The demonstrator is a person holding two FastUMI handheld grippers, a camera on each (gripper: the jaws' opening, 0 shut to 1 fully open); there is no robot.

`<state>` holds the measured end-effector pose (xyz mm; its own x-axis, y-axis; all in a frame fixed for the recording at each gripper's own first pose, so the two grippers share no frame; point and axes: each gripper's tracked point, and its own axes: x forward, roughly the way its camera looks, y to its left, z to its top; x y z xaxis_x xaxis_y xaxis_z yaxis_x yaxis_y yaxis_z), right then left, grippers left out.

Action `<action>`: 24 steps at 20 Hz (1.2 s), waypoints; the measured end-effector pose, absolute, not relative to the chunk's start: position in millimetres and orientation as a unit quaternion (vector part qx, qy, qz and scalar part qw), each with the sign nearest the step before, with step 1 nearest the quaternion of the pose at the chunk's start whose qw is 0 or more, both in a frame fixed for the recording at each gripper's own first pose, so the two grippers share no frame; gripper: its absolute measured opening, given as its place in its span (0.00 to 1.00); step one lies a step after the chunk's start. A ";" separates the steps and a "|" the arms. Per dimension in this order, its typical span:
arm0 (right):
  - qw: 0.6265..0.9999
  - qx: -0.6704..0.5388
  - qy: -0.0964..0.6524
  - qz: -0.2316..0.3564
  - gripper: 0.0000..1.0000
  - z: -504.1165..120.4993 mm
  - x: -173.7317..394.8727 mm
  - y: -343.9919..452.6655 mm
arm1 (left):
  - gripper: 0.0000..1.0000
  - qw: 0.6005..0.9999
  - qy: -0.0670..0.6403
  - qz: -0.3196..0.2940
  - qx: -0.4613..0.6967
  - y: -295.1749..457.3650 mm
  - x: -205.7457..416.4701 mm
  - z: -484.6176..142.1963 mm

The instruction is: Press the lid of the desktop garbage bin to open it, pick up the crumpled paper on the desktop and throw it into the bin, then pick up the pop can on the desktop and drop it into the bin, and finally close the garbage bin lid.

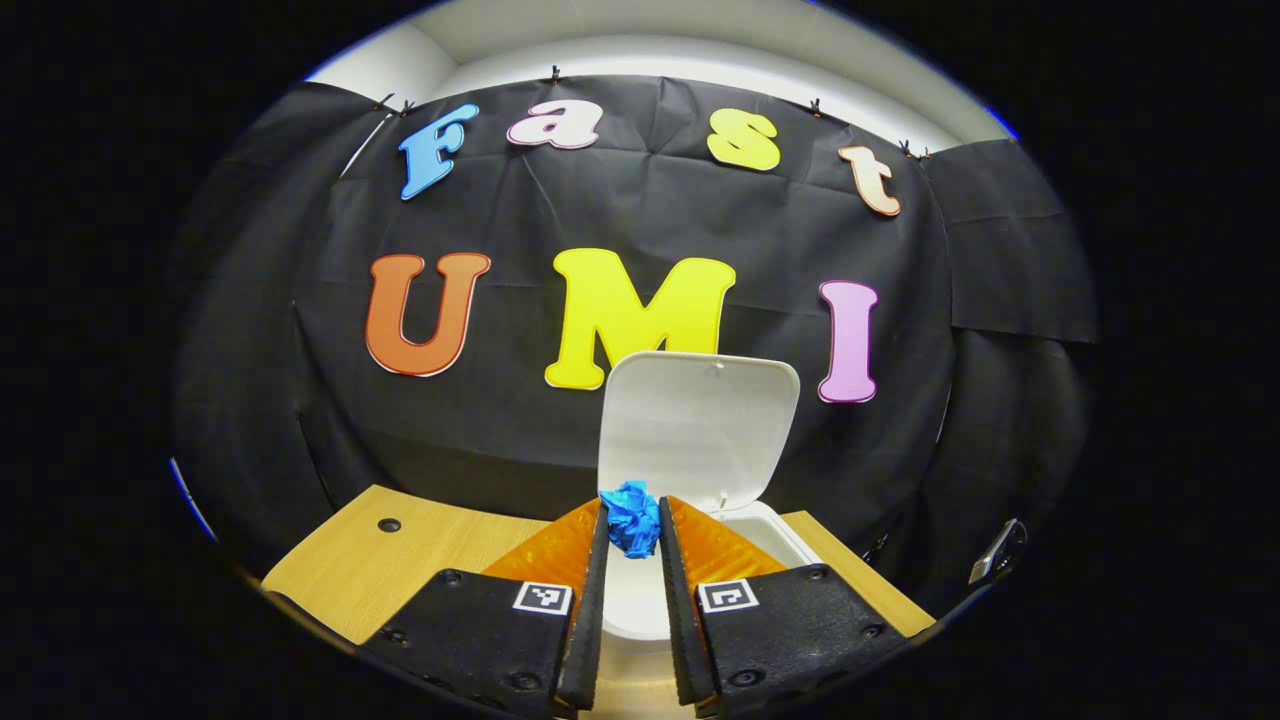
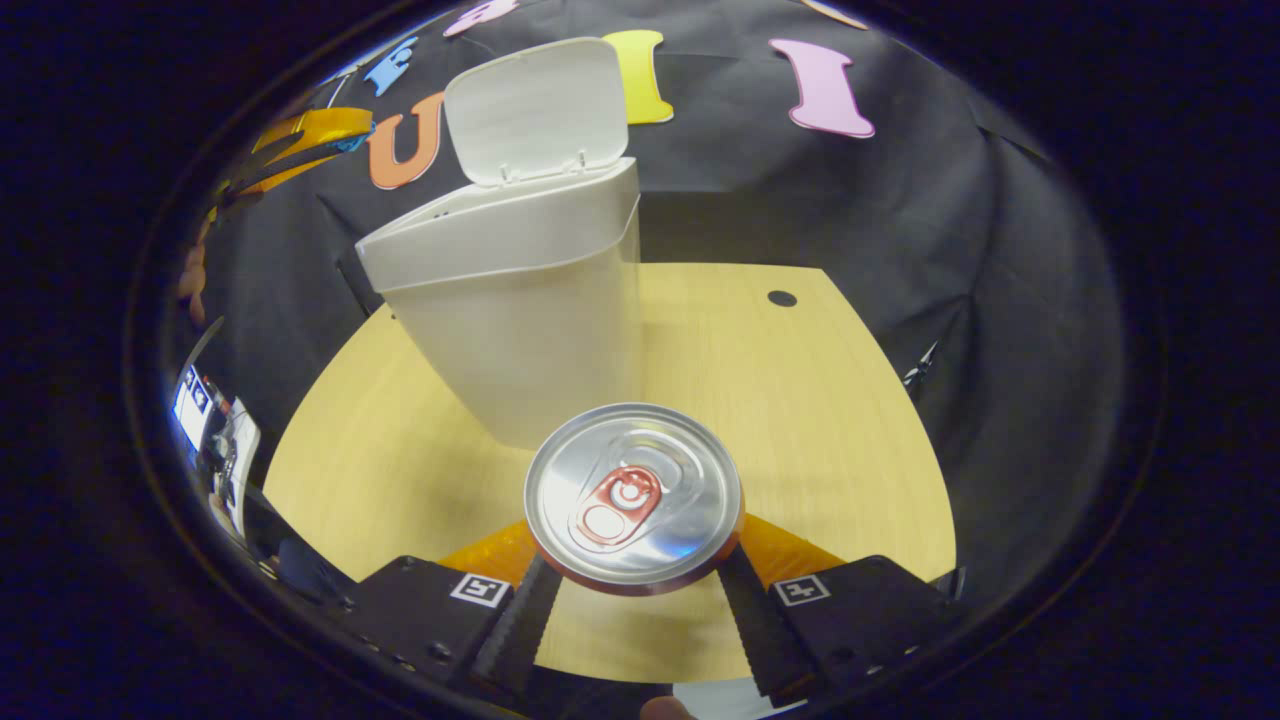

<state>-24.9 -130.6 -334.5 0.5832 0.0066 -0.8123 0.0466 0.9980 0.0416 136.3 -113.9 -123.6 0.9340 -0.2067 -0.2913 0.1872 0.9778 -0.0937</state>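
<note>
In the left gripper view my left gripper (image 1: pixel 632 512) is shut on a blue crumpled paper (image 1: pixel 630 530), holding it just above the open mouth of the white garbage bin (image 1: pixel 775 530). The bin's lid (image 1: pixel 700 420) stands upright behind the paper. In the right gripper view the pop can (image 2: pixel 633 498) stands upright with its silver top facing me, and my right gripper (image 2: pixel 635 565) has a finger against each of its sides. The bin (image 2: pixel 520 330) stands just beyond the can with its lid (image 2: pixel 540 105) raised. My left gripper (image 2: pixel 340 142) hangs above the bin's left side.
The wooden desktop (image 2: pixel 800 420) has a small dark hole (image 2: pixel 781 298) at its far right and bare surface around the bin. Black cloth walls close in the desk's far edges. Some equipment (image 2: pixel 215 430) stands past the left edge.
</note>
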 end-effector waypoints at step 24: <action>0.897 0.016 0.441 -0.021 0.80 -320.5 -16.5 -136.0 | 0.98 0.977 0.183 -0.112 -0.010 -122.6 157.4 -151.9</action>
